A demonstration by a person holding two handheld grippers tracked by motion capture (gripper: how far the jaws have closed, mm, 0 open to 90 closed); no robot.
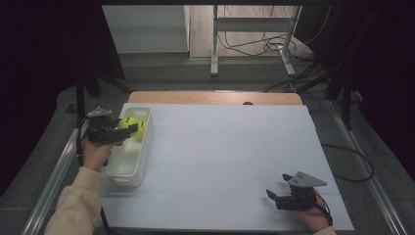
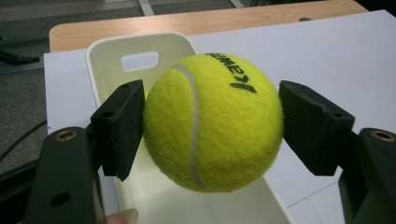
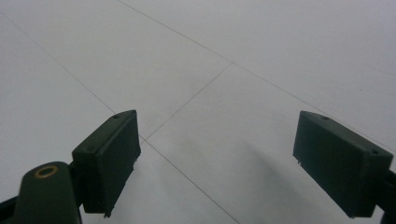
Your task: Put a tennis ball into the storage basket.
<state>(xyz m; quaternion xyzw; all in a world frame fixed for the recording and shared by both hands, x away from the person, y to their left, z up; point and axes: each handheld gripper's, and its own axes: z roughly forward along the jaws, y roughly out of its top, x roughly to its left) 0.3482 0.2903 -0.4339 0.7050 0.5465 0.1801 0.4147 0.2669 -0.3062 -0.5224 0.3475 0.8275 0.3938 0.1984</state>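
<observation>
Left gripper view shows the left gripper (image 2: 212, 123) clamped on a tennis ball (image 2: 212, 121) above a white bin (image 2: 105, 51), while the right gripper (image 3: 231, 163) gapes wide, holding nothing, over the table (image 3: 233, 46).

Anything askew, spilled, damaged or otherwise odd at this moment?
Nothing stands out. The left gripper holds a tennis ball over the white bin, which sits upright on the table. The right gripper rests open over bare table.
</observation>
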